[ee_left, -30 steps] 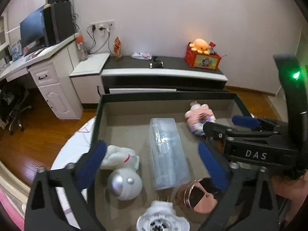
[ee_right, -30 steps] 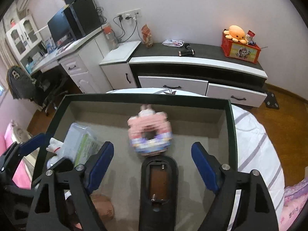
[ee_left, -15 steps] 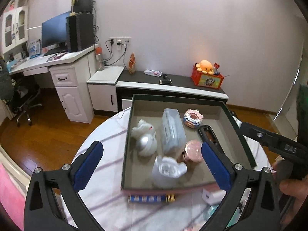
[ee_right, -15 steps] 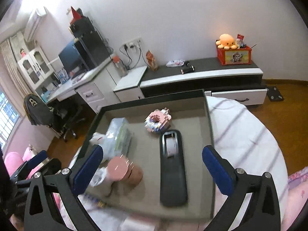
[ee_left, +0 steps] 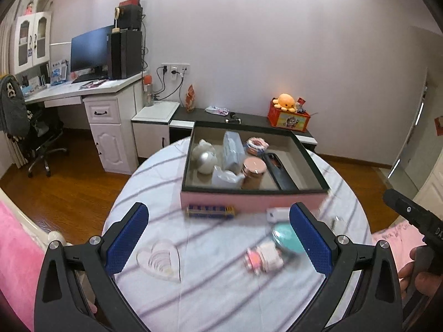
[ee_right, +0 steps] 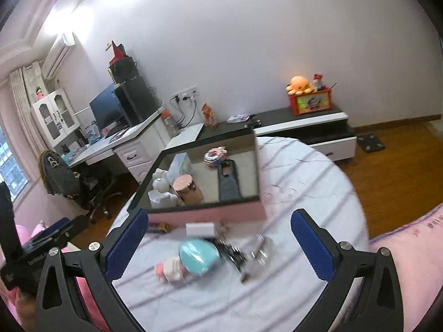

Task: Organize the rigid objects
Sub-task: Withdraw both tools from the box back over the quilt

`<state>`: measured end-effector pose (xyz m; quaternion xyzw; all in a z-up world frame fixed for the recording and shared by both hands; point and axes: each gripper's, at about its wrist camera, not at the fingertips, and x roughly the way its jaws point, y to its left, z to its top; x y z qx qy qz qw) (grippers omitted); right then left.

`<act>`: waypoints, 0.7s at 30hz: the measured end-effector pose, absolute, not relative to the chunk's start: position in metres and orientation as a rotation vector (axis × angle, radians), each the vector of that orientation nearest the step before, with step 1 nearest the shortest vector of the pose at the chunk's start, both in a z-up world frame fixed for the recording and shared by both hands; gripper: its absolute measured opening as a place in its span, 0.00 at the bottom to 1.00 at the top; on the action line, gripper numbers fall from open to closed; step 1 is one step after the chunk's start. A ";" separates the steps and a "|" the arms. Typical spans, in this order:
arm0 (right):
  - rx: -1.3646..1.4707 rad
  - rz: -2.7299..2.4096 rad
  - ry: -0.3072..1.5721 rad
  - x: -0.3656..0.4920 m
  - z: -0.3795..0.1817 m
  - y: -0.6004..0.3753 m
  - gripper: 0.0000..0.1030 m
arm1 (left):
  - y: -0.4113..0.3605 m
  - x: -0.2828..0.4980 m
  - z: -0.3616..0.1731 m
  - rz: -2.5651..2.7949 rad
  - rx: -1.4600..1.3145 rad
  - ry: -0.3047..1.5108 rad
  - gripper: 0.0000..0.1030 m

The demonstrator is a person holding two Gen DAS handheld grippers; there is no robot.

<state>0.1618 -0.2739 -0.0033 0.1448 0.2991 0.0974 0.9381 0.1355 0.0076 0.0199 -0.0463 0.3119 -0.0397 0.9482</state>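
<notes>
A pink box [ee_left: 249, 199] with a dark rim stands on the round striped table [ee_left: 210, 290]. In it lie a black remote [ee_left: 279, 172], a rose-gold tin [ee_left: 253, 172], a clear case [ee_left: 232, 150], white figures [ee_left: 206, 156] and a pink block donut [ee_left: 257, 145]. In front of it lie a blue toy bus [ee_left: 210, 211], a white block [ee_left: 278, 213], a teal round thing [ee_right: 199, 254], a pink toy [ee_left: 263, 257] and a heart dish [ee_left: 159, 260]. My left gripper [ee_left: 218, 240] and right gripper [ee_right: 218, 244] are open and empty above the table's near side.
A white desk with a monitor [ee_left: 88, 52] and an office chair [ee_left: 41, 138] stand at the left. A low dark cabinet [ee_left: 249, 121] with an orange plush toy [ee_left: 288, 102] runs along the back wall. Pink bedding [ee_right: 409, 249] lies at the right.
Both grippers have pulled back and up from the box, open and empty. The remote now lies in the box. The loose things on the table have come into view.
</notes>
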 end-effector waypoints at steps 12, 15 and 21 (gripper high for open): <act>0.265 0.181 0.661 0.098 -0.032 -0.272 1.00 | -0.012 0.074 -0.012 -0.103 -0.086 0.680 1.00; 0.260 0.187 0.662 0.096 -0.033 -0.270 1.00 | -0.015 0.071 -0.014 -0.108 -0.075 0.683 1.00; 0.257 0.191 0.668 0.095 -0.033 -0.267 1.00 | -0.015 0.074 -0.019 -0.118 -0.081 0.693 1.00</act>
